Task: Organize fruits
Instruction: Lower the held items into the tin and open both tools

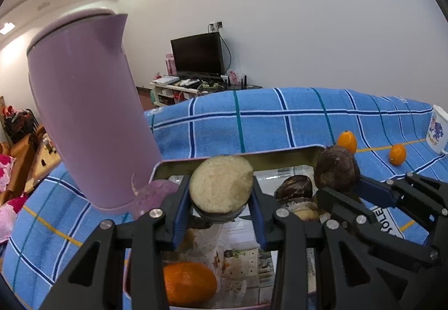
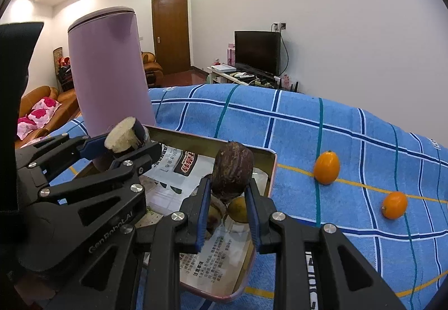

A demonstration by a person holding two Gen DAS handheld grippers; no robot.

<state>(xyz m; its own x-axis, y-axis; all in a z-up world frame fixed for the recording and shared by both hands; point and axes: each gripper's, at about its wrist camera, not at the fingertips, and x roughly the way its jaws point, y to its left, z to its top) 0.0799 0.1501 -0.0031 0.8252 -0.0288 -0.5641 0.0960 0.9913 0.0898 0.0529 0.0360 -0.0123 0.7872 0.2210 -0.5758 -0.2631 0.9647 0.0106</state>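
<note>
My left gripper is shut on a cut fruit piece with a pale face and dark skin, held over the metal tray. Just to its right, my right gripper is shut on a dark brown oval fruit. In the right wrist view that brown fruit stands upright between the blue pads of the right gripper above the tray. The left gripper shows at the left with the cut piece. An orange and other dark fruits lie in the tray.
The tray is lined with newspaper and sits on a blue checked cloth. A tall purple kettle stands at its left back corner. Two small oranges lie on the cloth to the right. A white mug is far right.
</note>
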